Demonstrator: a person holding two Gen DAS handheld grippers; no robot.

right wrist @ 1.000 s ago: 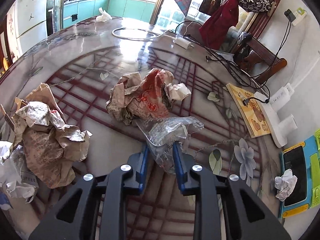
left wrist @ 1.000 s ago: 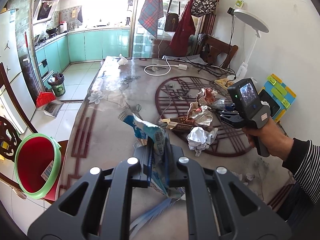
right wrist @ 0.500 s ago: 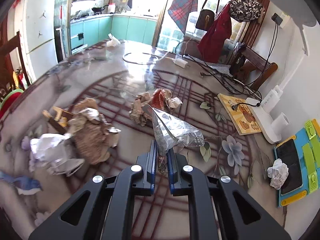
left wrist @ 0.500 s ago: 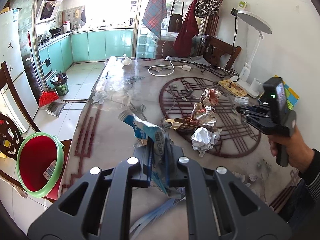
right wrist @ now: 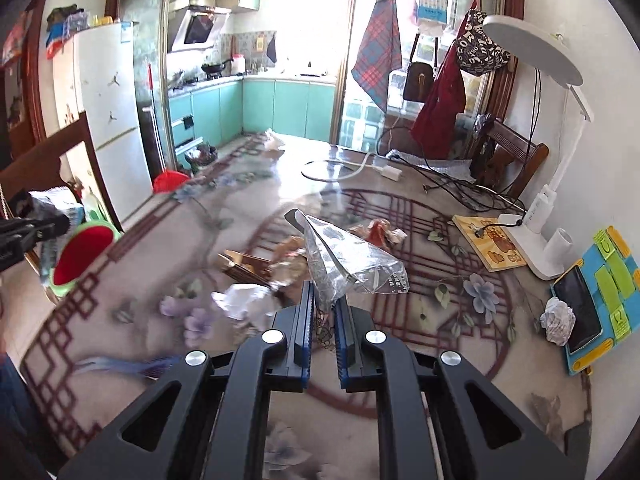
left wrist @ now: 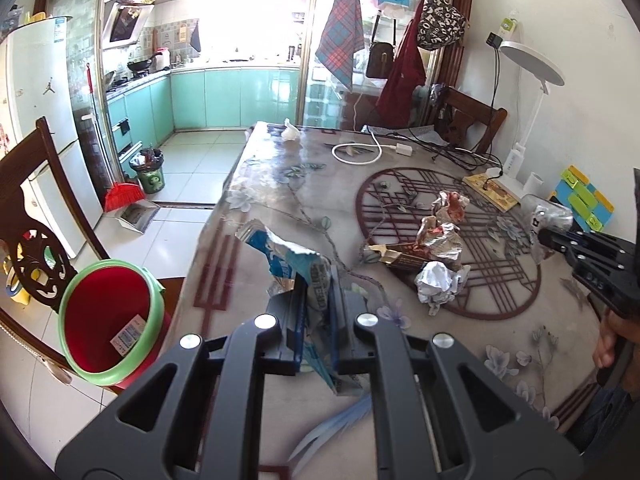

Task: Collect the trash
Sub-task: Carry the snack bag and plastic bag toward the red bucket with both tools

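My left gripper (left wrist: pixel 318 300) is shut on a blue and white wrapper (left wrist: pixel 296 260), held above the table near its left edge. My right gripper (right wrist: pixel 324 312) is shut on a clear crinkled plastic bag (right wrist: pixel 344 264), lifted above the table; both also show at the right of the left wrist view (left wrist: pixel 552 236). A red bin with a green rim (left wrist: pixel 108 316) stands on the floor left of the table. Crumpled paper trash (left wrist: pixel 440 240) and a white paper ball (left wrist: pixel 438 284) lie on the table's round pattern.
A white paper ball (right wrist: pixel 558 318) lies by the phone (right wrist: pixel 584 308) on a blue stand. A white desk lamp (right wrist: pixel 548 208), cables (right wrist: pixel 460 188) and a coiled white charger (left wrist: pixel 360 152) sit at the far side. A dark wooden chair (left wrist: pixel 32 216) stands beside the bin.
My right gripper closed on the clear plastic bag, lifted it off the table and drew back to the right. My left gripper kept hold of the blue wrapper.
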